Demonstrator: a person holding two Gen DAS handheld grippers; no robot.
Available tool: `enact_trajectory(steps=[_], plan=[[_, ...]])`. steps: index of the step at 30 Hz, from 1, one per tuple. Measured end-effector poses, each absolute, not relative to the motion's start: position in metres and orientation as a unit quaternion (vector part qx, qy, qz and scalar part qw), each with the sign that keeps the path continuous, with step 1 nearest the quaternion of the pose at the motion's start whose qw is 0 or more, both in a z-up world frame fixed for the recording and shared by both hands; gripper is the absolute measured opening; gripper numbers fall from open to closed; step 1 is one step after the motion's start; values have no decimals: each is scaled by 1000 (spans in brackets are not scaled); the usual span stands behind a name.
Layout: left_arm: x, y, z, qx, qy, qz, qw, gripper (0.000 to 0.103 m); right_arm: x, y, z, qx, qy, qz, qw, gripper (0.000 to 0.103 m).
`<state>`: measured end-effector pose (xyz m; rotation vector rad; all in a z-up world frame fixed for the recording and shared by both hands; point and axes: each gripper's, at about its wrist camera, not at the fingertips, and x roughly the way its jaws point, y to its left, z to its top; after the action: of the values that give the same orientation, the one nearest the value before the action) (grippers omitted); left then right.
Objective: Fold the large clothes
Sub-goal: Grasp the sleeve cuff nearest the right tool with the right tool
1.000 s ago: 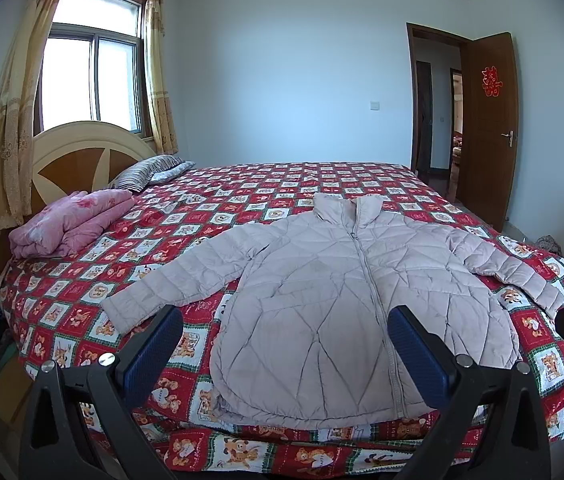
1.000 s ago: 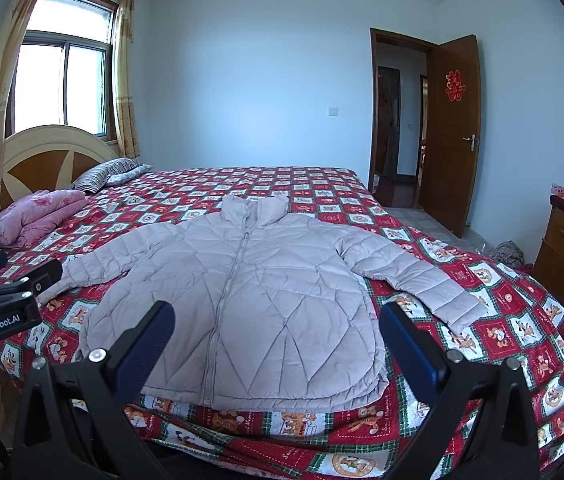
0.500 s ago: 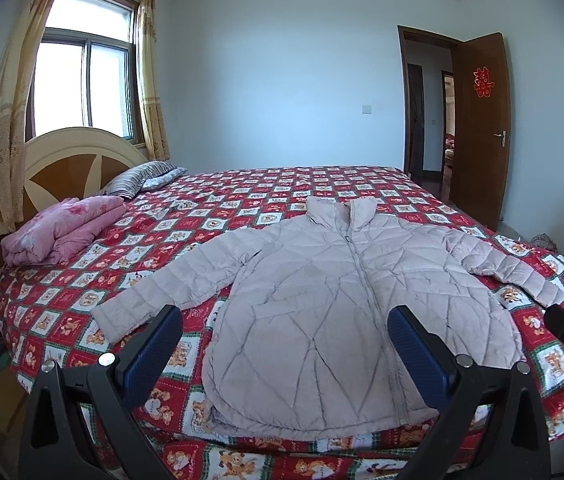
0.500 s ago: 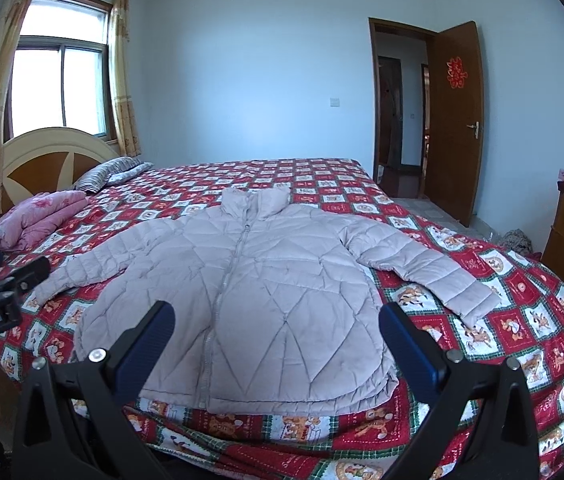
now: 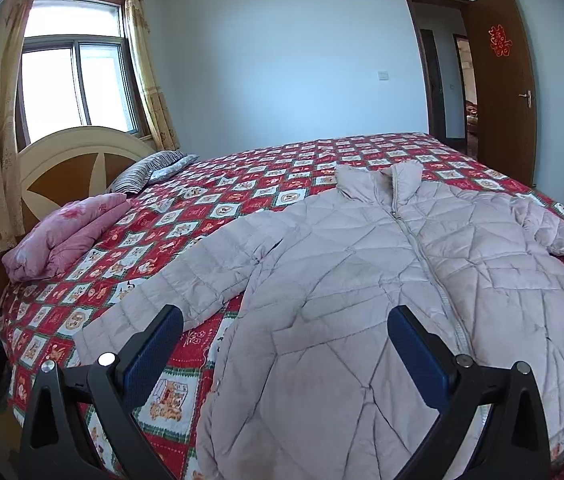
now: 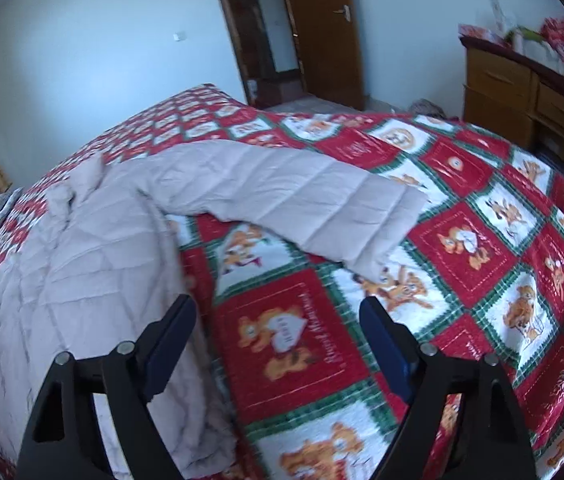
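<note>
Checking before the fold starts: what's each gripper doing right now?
Left gripper: open, empty, above the jacket.
Right gripper: open, empty, jaws just been closing a little.

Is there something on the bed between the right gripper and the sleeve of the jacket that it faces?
Nothing visible. Between the right gripper and the jacket sleeve lies only bare bedspread. The jaws have just been closing a little but stand open, with nothing between them.
</note>
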<state>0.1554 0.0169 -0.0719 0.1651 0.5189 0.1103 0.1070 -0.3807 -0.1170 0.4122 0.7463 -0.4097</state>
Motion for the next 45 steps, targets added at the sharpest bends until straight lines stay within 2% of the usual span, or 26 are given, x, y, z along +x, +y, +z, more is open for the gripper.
enact_trajectory(steps=[5,9,12,17,18,19,20,21,22,29,35,45], plan=[[202,23,-98,89,278,77,953,102,116,-431,-129,248,370,-237,864,85],[232,28,-115,94,295,88,947,102,126,-455,-136,266,374,-256,851,81],[251,28,-125,96,309,90,942,102,134,-468,-146,282,384,-257,841,74],[271,22,-136,117,318,94,936,102,143,-470,-150,276,378,-257,845,69],[273,22,-139,118,322,94,935,102,147,-468,-151,272,376,-254,849,59],[275,21,-141,118,325,93,934,102,151,-466,-152,261,381,-249,851,41],[277,21,-143,118,329,92,933,102,155,-462,-151,241,390,-245,854,31],[277,21,-144,117,332,90,932,102,159,-461,-151,241,391,-236,857,16],[277,21,-145,117,334,89,931,102,158,-461,-148,241,388,-237,858,15],[275,32,-130,102,327,80,936,102,158,-443,-97,181,342,-241,890,11],[286,45,-115,107,319,88,938,102,189,-386,-50,92,309,-192,927,10],[297,75,-116,93,325,112,934,102,247,-276,-27,-14,278,-87,957,10]])
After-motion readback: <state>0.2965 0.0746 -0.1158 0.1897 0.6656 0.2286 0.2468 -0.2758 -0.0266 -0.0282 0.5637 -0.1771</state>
